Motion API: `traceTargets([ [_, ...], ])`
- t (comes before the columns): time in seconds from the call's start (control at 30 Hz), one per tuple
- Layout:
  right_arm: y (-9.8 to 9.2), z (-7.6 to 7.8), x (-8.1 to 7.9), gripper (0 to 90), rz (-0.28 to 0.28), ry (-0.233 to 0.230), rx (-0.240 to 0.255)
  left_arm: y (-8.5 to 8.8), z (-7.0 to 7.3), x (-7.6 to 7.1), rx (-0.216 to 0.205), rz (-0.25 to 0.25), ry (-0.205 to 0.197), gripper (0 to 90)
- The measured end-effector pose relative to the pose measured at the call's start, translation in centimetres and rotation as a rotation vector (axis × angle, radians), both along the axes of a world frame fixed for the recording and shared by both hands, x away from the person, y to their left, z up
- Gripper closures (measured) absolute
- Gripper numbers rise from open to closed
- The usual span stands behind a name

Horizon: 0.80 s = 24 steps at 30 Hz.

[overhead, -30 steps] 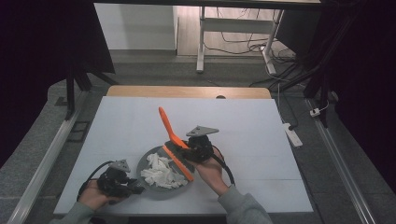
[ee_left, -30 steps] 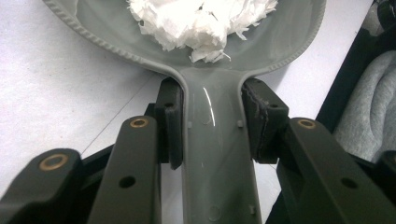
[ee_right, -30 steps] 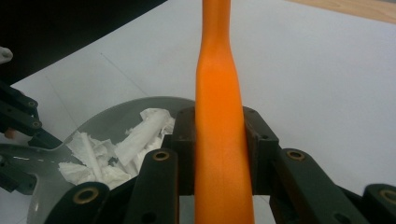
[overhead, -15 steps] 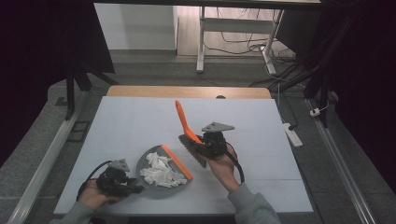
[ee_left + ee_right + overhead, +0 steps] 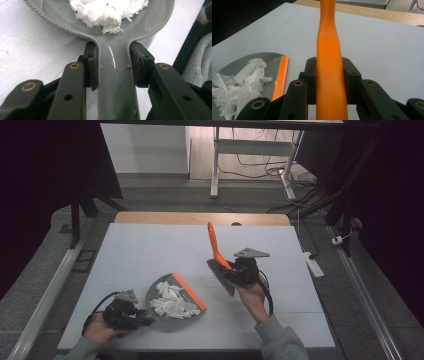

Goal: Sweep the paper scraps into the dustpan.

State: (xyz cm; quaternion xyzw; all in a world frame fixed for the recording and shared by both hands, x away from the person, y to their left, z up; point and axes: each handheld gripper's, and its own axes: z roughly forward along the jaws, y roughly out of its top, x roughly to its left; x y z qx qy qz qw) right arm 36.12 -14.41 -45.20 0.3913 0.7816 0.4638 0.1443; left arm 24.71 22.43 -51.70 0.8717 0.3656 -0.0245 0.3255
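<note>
brush up, pan down

left gripper (image 5: 142,318) sits at the near left of the table (image 5: 150,250), its jaws pinching the grey handle of the dustpan (image 5: 165,290). in the left gripper view the pads (image 5: 92,67) press both sides of that handle. the pan lies flat on the table, orange lip toward the right, with a heap of white paper scraps (image 5: 172,302) inside it.

right gripper (image 5: 227,272) is held above the table to the right of the pan, apart from it, jaws clamped on the orange handle of the brush (image 5: 216,247). handle points up and away, dark bristles hang at the near end.
</note>
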Motion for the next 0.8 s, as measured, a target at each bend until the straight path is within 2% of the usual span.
traceTargets([
  [0.2,-0.7,0.0,0.1,70.2,-0.009,-0.003,0.003,0.2,0.1,0.0,-0.007,0.022,-0.011,62.0],
  [0.67,-3.0,-0.6,-0.2,70.2,-0.011,0.007,0.012,0.9,0.4,0.1,-0.046,0.129,-0.053,62.0],
  [0.8,-4.0,-0.8,-0.4,70.2,0.002,0.025,0.042,1.0,0.6,0.1,-0.062,0.158,-0.064,62.0],
])
